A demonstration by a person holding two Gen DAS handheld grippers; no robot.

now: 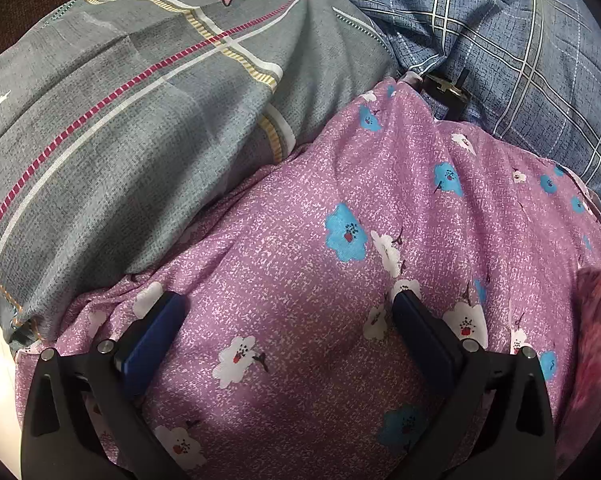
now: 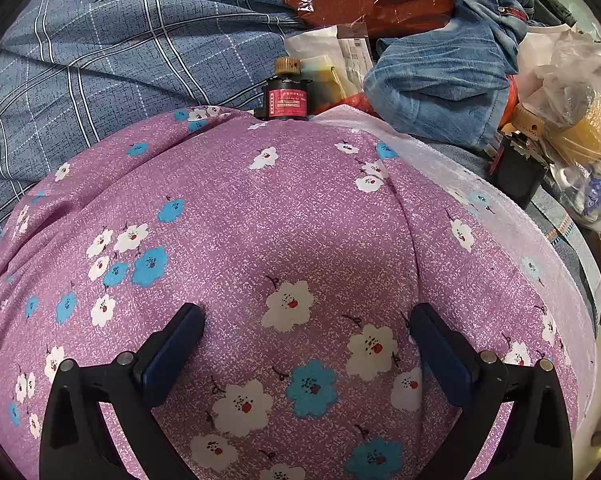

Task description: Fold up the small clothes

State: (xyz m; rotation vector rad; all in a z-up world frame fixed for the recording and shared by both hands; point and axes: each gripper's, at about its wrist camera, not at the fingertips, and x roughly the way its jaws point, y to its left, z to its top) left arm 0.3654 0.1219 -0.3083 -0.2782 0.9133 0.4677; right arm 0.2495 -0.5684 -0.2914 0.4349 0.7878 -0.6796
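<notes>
A purple garment with white and blue flowers (image 1: 300, 256) lies spread on the bed and fills the lower part of both views (image 2: 284, 232). My left gripper (image 1: 288, 312) is open, its two blue-padded fingers wide apart just above the cloth near its left edge. My right gripper (image 2: 306, 320) is open too, fingers spread over the flowered cloth. A fold line runs up the cloth right of centre in the right wrist view, with paler inside-out fabric (image 2: 480, 188) along the right edge. Neither gripper holds anything.
A grey striped pillow (image 1: 140, 112) lies left of the garment. A blue checked quilt (image 1: 500, 48) lies behind it (image 2: 120, 64). A small black motor with a red label (image 2: 286, 98) stands at the garment's far edge. Jeans (image 2: 440, 80), plastic bags (image 2: 572, 80) and clutter lie at the right.
</notes>
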